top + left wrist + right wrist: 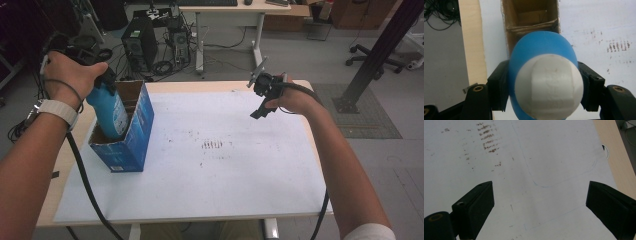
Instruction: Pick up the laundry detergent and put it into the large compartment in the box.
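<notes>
Two tongs: left (pixel 544 85) clamped on half-boxed bottle (pixel 107 107), base hidden; right (pixel 540 205) agape.

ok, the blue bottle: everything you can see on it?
The blue bottle looks like smooth plastic with a white cap and a pale label on its side. It stands nearly upright, tilted slightly, its lower end inside the open blue cardboard box. The left claw is clamped on its upper body from both sides.

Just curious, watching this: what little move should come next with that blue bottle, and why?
Probably keep lowering it. The left gripper holds the blue bottle upright, its lower part already inside the open box, but whether it rests on the bottom can't be seen.
</notes>
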Available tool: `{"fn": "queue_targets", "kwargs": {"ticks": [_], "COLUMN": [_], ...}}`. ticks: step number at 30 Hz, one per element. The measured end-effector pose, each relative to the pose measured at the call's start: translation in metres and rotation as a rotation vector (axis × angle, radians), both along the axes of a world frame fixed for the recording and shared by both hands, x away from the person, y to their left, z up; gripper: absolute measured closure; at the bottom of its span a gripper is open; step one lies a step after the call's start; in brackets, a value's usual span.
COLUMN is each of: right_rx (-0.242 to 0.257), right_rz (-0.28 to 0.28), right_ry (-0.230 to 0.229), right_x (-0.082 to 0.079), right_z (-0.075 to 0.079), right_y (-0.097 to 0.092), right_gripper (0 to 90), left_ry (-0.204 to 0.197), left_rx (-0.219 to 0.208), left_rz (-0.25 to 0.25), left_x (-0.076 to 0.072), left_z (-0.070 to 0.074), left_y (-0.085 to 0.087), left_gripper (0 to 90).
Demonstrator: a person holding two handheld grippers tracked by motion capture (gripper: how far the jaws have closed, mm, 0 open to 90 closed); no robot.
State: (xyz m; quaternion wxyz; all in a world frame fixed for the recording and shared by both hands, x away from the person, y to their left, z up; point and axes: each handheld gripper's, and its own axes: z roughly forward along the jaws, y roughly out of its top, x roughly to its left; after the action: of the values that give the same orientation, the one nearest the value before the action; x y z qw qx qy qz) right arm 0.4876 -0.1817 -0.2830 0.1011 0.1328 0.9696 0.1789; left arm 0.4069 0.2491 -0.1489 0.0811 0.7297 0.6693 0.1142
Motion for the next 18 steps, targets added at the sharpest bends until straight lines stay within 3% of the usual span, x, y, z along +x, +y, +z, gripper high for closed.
{"fn": "queue_targets", "kwargs": {"ticks": [18], "right_rx": [0.001], "right_rz": [-0.007], "right_ry": [0.002], "right_x": [0.001], "right_z": [0.0], "right_y": [-0.003], "right_gripper": [8.1], "left_ry": [0.013], "left_rx": [0.004], "left_rz": [-0.008], "left_x": [0.007], "left_z": [-0.035], "left_y": [0.002], "left_gripper": [37.5]}}
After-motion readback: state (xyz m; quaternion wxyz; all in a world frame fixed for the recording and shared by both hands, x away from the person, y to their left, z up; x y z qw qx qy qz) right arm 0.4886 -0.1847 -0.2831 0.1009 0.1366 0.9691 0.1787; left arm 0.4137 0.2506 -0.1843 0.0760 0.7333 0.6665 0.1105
